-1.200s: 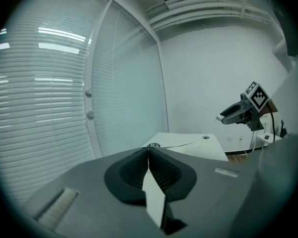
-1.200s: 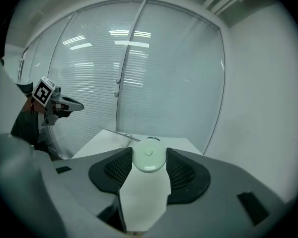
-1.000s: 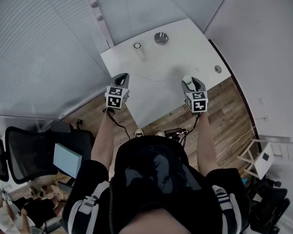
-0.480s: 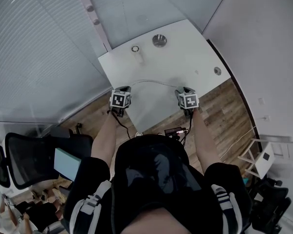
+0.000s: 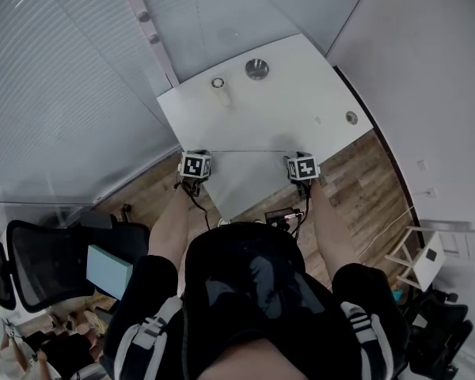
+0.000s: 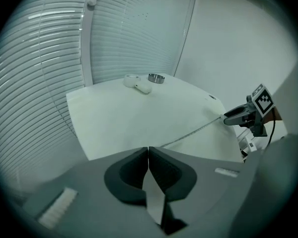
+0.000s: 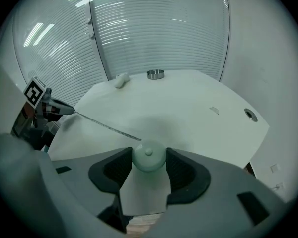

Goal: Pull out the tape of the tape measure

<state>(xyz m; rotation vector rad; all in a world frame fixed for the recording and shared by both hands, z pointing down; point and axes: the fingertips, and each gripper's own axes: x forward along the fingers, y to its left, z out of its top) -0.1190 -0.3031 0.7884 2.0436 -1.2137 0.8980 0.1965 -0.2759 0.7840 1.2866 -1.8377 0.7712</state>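
Observation:
A thin tape [image 5: 249,150] runs taut and straight between my two grippers above the near edge of the white table [image 5: 301,93]. My left gripper [image 5: 199,154] is shut on the tape's end; in the left gripper view the jaws meet [image 6: 148,153] and the tape [image 6: 193,132] leads off to the right gripper [image 6: 229,119]. My right gripper [image 5: 299,156] is shut on the round pale tape measure case [image 7: 149,157], which sits between its pads. From that case the tape [image 7: 104,124] stretches to the left gripper [image 7: 64,110].
A round metal dish [image 5: 256,69] and a small white object [image 5: 219,85] sit at the table's far edge. A round cable hole [image 5: 351,118] lies near its right side. Window blinds [image 5: 63,77] stand to the left, an office chair [image 5: 39,252] behind on the left.
Both grippers have come down and toward the table's near edge. The tape between them, a slack curve before, now hangs straight.

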